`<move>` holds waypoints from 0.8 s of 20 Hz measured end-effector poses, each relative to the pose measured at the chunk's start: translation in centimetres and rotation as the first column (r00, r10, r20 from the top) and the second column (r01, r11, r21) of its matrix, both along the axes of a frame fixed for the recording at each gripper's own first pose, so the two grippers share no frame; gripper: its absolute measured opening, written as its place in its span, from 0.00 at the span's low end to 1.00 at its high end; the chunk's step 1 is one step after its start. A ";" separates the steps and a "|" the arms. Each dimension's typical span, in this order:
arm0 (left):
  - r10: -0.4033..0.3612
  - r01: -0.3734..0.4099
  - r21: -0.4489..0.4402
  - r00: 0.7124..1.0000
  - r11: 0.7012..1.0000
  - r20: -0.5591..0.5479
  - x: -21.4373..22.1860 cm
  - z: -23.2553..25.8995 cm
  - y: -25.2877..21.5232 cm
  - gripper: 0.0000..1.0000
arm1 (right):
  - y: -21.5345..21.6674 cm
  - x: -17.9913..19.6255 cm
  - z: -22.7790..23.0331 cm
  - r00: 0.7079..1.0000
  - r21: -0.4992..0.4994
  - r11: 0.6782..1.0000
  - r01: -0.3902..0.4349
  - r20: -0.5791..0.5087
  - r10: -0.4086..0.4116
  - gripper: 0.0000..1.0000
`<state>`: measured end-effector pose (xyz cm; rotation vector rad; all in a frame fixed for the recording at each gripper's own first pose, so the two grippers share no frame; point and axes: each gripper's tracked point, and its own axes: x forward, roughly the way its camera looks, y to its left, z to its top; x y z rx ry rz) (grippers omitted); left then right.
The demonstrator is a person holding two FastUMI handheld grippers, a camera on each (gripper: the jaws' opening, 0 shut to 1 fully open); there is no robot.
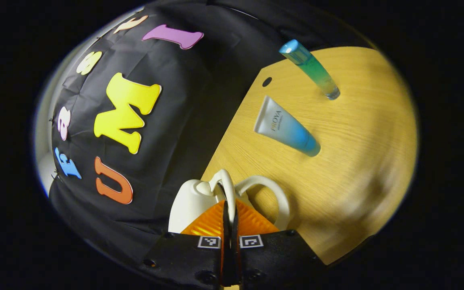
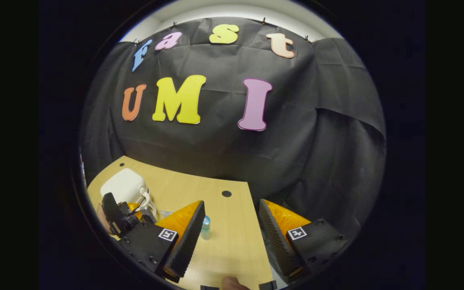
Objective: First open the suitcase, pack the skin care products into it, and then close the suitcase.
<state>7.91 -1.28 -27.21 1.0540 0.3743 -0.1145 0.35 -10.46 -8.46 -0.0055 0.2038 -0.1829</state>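
Note:
A small white suitcase (image 1: 189, 203) stands on the wooden table (image 1: 357, 161) by the booth's wall, with two white loop handles. My left gripper (image 1: 230, 207) is shut on the nearer handle (image 1: 227, 181). Beyond it a white-to-blue tube (image 1: 286, 129) lies flat, and a green-blue bottle (image 1: 312, 68) stands upright farther off. In the right gripper view the suitcase (image 2: 123, 185) sits at the table's left end with the left gripper (image 2: 135, 213) at its handles. My right gripper (image 2: 232, 235) hangs open above the table, and the bottle (image 2: 205, 227) shows just past its left finger.
The table (image 2: 232, 249) ends at the black cloth wall behind and to the right. Round cable holes (image 1: 267, 81) (image 2: 226, 193) sit near its back edge. Part of a hand (image 2: 232, 284) shows at the bottom of the right gripper view.

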 end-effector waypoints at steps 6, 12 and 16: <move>0.045 -0.049 -0.265 0.999 0.963 -0.021 0.6 6.8 3.0 0.03 | 3.2 1.7 1.9 0.999 -0.013 1.000 -0.020 0.027 0.020 0.81; 0.088 -0.065 -0.466 0.996 0.883 0.029 0.3 13.9 9.1 0.03 | 7.0 2.8 3.3 0.998 -0.003 0.999 -0.038 0.047 0.038 0.80; 0.117 -0.060 -0.578 0.991 0.814 0.062 1.0 17.6 15.5 0.02 | 9.2 2.9 3.7 0.998 -0.002 0.999 -0.043 0.048 0.043 0.81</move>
